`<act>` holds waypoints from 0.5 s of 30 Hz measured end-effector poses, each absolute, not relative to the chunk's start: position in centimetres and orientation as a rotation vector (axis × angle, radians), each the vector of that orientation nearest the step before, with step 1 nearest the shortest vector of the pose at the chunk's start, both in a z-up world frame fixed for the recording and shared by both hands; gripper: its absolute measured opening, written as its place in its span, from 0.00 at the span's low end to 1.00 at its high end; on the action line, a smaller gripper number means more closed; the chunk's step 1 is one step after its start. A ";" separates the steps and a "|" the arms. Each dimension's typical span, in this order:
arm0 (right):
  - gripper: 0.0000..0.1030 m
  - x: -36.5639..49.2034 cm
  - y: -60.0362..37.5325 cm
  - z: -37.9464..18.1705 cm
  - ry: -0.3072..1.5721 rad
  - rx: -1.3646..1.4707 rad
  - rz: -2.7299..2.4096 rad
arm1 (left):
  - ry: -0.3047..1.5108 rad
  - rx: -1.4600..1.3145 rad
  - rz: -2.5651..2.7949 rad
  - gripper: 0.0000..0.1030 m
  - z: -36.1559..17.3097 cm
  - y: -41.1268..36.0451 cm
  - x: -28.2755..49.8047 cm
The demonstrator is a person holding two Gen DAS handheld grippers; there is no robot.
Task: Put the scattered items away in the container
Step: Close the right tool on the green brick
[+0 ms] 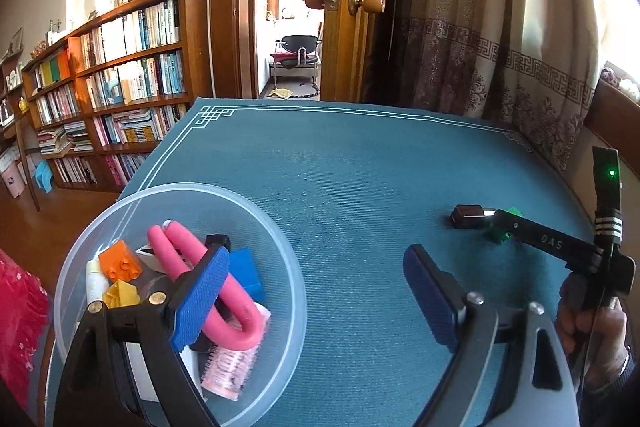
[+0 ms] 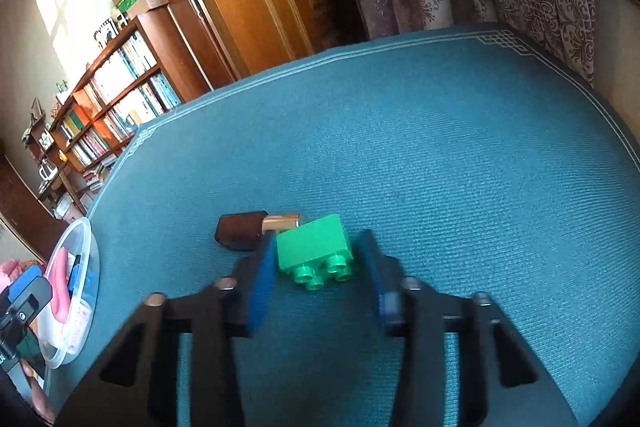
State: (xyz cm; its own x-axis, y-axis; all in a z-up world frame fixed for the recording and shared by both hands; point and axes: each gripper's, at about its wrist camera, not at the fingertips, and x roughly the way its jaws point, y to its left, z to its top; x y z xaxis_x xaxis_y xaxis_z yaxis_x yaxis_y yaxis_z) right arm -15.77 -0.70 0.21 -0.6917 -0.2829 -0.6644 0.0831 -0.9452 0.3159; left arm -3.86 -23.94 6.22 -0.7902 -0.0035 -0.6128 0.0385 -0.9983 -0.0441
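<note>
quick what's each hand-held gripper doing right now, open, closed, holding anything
Left hand-held gripper: open, empty, one finger over the clear bowl.
Right hand-held gripper: open, fingers either side of the green block, not gripping it yet.

The left tongs (image 1: 316, 291) stand wide open and empty, their two blue-padded fingers (image 1: 204, 295) spread far apart and reaching forward on black arms from the lower edge of the left wrist view. The right tongs (image 2: 316, 267) are held low and are parted too, their blue pads (image 2: 260, 291) set apart and gripping nothing, the right one blurred. In the left wrist view the right tongs' black body slants in from the right edge, and the person's hand (image 1: 592, 331) is wrapped around its handle, a dark sleeve cuff at the wrist.
</note>
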 end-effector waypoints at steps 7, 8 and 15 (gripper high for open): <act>0.39 -15.0 0.9 0.6 -0.424 1.110 -2.747 | -0.007 1.059 -3.009 0.89 5.7 -19.8 -6.4; 0.39 -14.9 1.5 0.6 -0.434 1.110 -2.769 | -0.022 1.075 -3.015 0.89 5.5 -19.1 -6.9; 0.39 -14.6 4.7 1.0 -0.495 1.096 -2.908 | -0.041 1.190 -3.051 0.89 4.2 -14.7 -10.0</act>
